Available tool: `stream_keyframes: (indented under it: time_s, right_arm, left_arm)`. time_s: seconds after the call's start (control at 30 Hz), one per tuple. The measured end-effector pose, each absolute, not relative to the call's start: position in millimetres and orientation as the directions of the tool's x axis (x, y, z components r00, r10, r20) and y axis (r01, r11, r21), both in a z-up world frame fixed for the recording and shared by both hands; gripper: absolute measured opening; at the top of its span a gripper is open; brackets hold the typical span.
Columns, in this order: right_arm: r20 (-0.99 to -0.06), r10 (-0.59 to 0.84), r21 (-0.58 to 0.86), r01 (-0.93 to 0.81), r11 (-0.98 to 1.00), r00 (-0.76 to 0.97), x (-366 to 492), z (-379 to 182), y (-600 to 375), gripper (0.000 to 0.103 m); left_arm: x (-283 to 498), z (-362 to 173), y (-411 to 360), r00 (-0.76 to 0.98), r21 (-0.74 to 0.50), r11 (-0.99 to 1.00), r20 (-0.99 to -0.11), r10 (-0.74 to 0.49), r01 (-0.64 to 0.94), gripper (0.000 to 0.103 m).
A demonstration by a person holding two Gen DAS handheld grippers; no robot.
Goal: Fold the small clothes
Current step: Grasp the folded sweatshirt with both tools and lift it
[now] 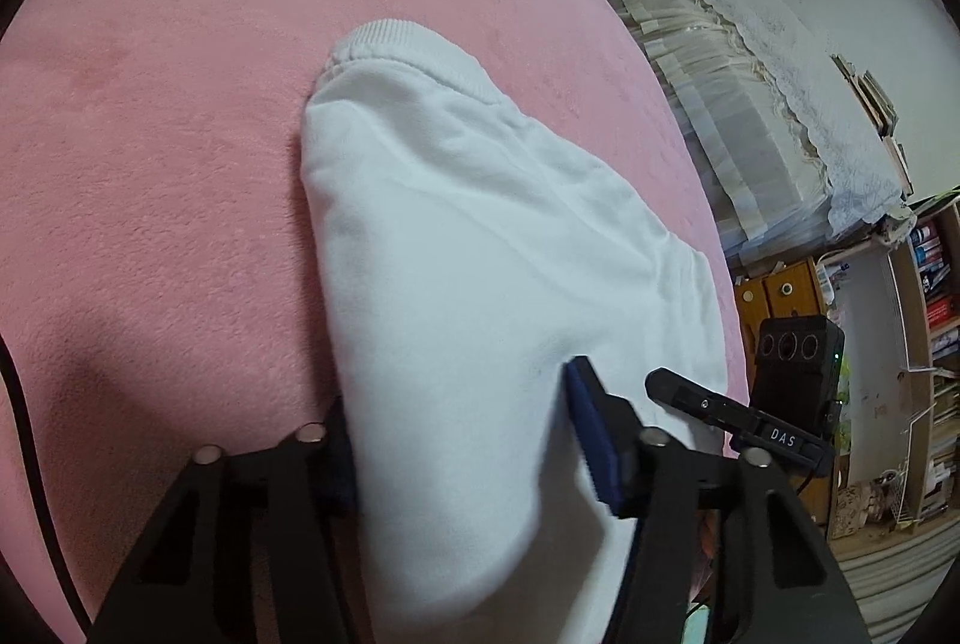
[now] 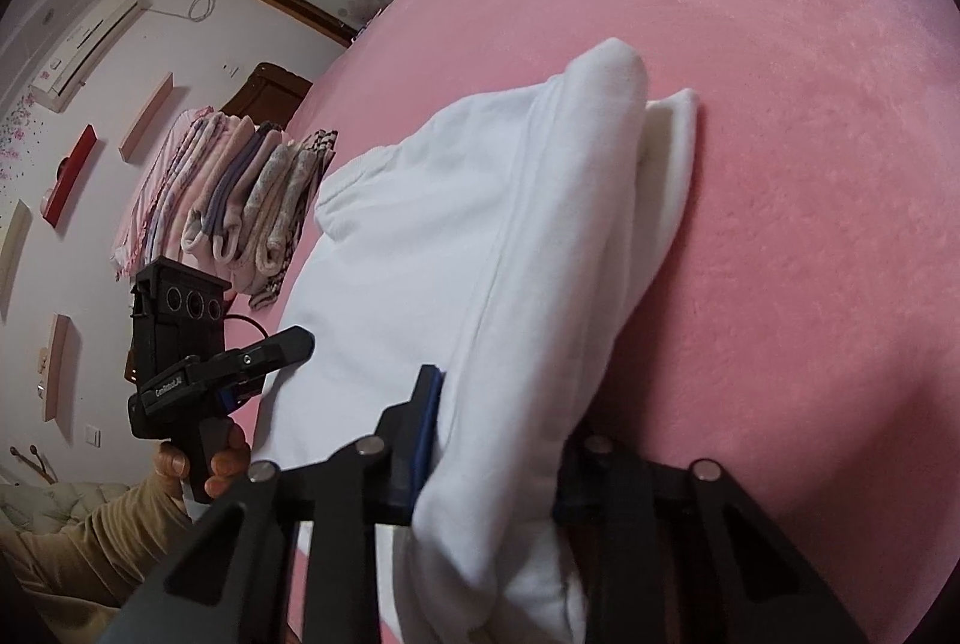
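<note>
A white fleece garment (image 1: 468, 224) lies folded lengthwise on the pink blanket (image 1: 180, 104), its ribbed band at the far end. My left gripper (image 1: 462, 422) is shut on the near edge, with cloth filling the gap between the blue pads. In the right wrist view the same garment (image 2: 450, 224) rises in a bunched fold. My right gripper (image 2: 504, 422) is shut on that fold at its near end. Each gripper shows in the other's view, at the garment's side: the right gripper (image 1: 708, 404) and the left gripper (image 2: 240, 362), the latter held by a hand (image 2: 222, 464).
A pile of folded clothes (image 2: 240, 188) sits at the far left of the pink blanket (image 2: 780, 164). Beyond the bed's right edge stand lace-covered furniture (image 1: 750, 74) and a bookshelf (image 1: 936, 284). Bare blanket lies left of and beyond the garment.
</note>
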State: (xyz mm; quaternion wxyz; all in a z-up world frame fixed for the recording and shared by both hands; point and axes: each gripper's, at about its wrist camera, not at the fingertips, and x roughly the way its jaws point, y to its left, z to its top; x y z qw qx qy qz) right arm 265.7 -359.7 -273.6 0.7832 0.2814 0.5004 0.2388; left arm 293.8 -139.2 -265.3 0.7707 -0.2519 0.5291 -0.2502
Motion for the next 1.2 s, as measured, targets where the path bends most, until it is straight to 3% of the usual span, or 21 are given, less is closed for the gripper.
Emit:
stream_keyframes:
  time_s: [0.1, 0.3, 0.77, 1.0, 1.2]
  right_arm:
    - [-0.668, 0.621, 0.65, -0.084, 0.755, 0.41, 263, -267, -355, 0.024]
    - [-0.7, 0.539, 0.577, -0.072, 0.813, 0.469, 251, -249, -341, 0.021]
    - [-0.703, 0.487, 0.557, -0.025, 0.83, 0.519, 177, -207, -300, 0.019]
    - [-0.709, 0.532, 0.584, -0.037, 0.811, 0.463, 149, -192, -244, 0.019]
    - [-0.696, 0.579, 0.574, -0.155, 0.804, 0.424, 165, -151, -167, 0.019]
  left_arm:
    - [292, -255, -144, 0.356, -0.613, 0.779, -0.704, -0.615, 0.131, 0.032]
    - [274, -229, -153, 0.426, -0.51, 0.839, -0.727, -0.539, 0.191, 0.024]
    - [197, -174, -124, 0.458, -0.436, 0.871, -0.741, -0.491, 0.228, 0.024]
    - [154, -155, -63, 0.429, -0.403, 0.89, -0.78, -0.455, 0.212, 0.024]
    - [152, -112, 9, 0.466, -0.363, 0.914, -0.787, -0.405, 0.18, 0.024]
